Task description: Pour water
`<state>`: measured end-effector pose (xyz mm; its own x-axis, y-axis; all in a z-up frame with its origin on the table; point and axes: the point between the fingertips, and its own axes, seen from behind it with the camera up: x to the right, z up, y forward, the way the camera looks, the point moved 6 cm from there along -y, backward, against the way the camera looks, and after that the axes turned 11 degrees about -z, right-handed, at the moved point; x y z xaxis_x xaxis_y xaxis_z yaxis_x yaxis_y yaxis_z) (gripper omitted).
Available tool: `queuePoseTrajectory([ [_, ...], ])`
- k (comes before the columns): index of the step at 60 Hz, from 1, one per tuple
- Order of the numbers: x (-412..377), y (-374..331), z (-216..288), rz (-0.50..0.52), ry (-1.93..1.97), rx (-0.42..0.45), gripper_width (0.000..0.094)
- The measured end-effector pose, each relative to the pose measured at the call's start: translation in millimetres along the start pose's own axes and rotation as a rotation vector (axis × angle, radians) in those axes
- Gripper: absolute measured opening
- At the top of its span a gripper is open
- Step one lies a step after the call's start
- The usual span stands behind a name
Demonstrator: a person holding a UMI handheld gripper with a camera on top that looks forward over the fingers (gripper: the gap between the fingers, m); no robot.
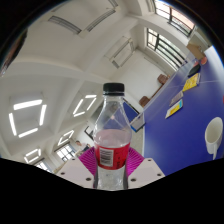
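A: Bottle [112,135] status? Scanning left to right.

B: Far side left: only ceiling, with lit hexagonal light outlines [28,117]. Centre: clear plastic bottle, black cap [114,89] on, red label [109,154] around the lower body. It sits upright between the fingers.

A: Gripper [110,160]?

B: Clamped on the bottle. Both pink pads [86,158] press against its sides at label height, no gap visible.

A: Right of it?

B: Blue table [172,120] with coloured papers, then a white cup [214,135] at the far right, well apart from the bottle. Windows [165,45] above.
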<state>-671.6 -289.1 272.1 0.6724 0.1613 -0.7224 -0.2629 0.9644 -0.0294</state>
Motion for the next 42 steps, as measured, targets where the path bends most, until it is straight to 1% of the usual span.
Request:
queuePoseTrajectory([
  [5, 3, -11, 37, 0.144, 0.348, -0.025, 0.0333],
  [6, -13, -16, 52, 0.167, 0.423, -0.034, 0.0332],
  [7, 1, -14, 52, 0.190, 0.494, -0.033, 0.0332],
  [10, 21, -20, 68, 0.242, 0.701, -0.030, 0.0332],
  [13, 33, -28, 82, 0.271, 0.881, -0.036, 0.0333],
  [15, 50, -15, 79, 0.273, 0.968, -0.036, 0.0332],
  [21, 89, -24, 80, 0.288, 1.235, -0.042, 0.0331],
  [22, 98, -28, 80, 0.282, 1.273, -0.043, 0.0331],
  [23, 100, -10, 76, 0.272, 1.295, -0.038, 0.0330],
  [27, 121, -8, 66, 0.248, 1.389, -0.037, 0.0331],
  [29, 130, -8, 62, 0.239, 1.429, -0.038, 0.0331],
  [30, 130, -21, 64, 0.239, 1.452, -0.036, 0.0331],
  [31, 134, -9, 67, 0.238, 1.466, -0.036, 0.0330],
  [38, 132, -14, 65, 0.228, 1.478, -0.076, 0.0331],
  [39, 128, -31, 65, 0.230, 1.476, -0.085, 0.0330],
  [40, 128, -15, 70, 0.230, 1.466, -0.093, 0.0331],
  [42, 122, -12, 75, 0.234, 1.437, -0.110, 0.0329],
])
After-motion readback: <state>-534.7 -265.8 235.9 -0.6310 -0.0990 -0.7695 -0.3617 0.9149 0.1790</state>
